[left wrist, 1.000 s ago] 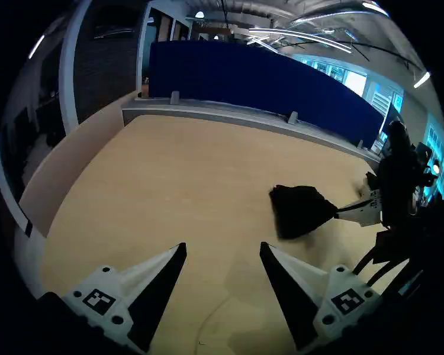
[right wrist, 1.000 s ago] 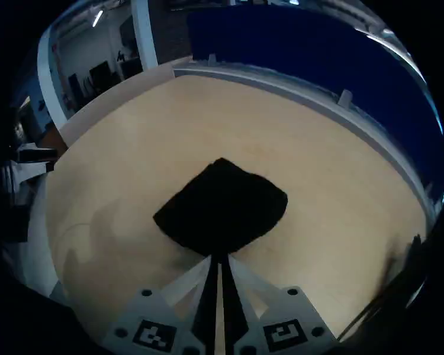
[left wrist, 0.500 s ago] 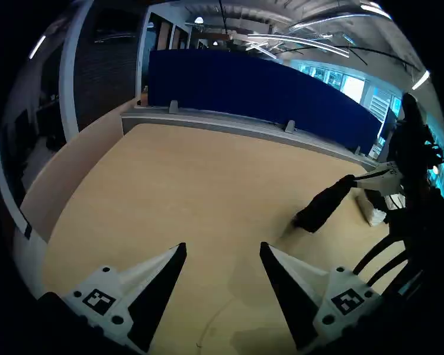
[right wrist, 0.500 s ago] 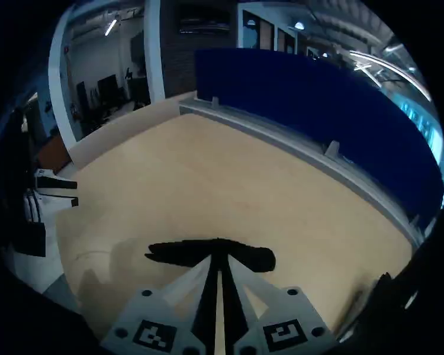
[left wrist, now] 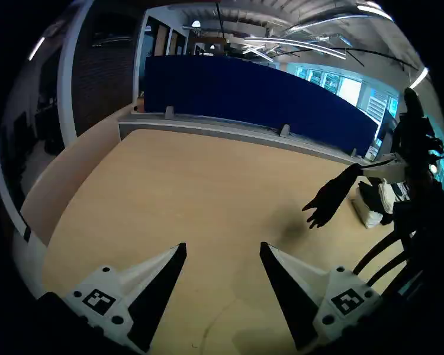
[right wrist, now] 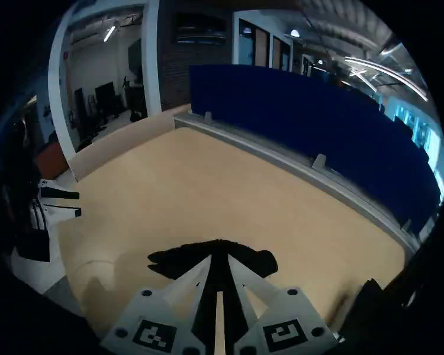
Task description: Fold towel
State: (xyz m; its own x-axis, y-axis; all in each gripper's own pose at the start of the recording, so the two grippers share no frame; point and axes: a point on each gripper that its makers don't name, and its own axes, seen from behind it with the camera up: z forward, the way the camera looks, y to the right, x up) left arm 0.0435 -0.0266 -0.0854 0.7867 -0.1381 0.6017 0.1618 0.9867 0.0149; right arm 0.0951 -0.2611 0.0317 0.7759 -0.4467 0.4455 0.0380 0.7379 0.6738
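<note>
Lifted clear of the table since a second ago, the dark towel (left wrist: 331, 198) now hangs in the air at the far right of the left gripper view, bunched into a limp strip — no fold made yet. The right gripper (right wrist: 219, 264) is clamped on it, both fingers pressing the cloth, which spills to either side of the tips. The left gripper (left wrist: 222, 247) sits near, fingers spread wide and holding nothing, over the wooden table (left wrist: 180, 183). A blue partition (left wrist: 251, 94) runs along the table's far edge. By my judgement the task is barely begun — the towel has yet to be laid flat, then folded over.
</note>
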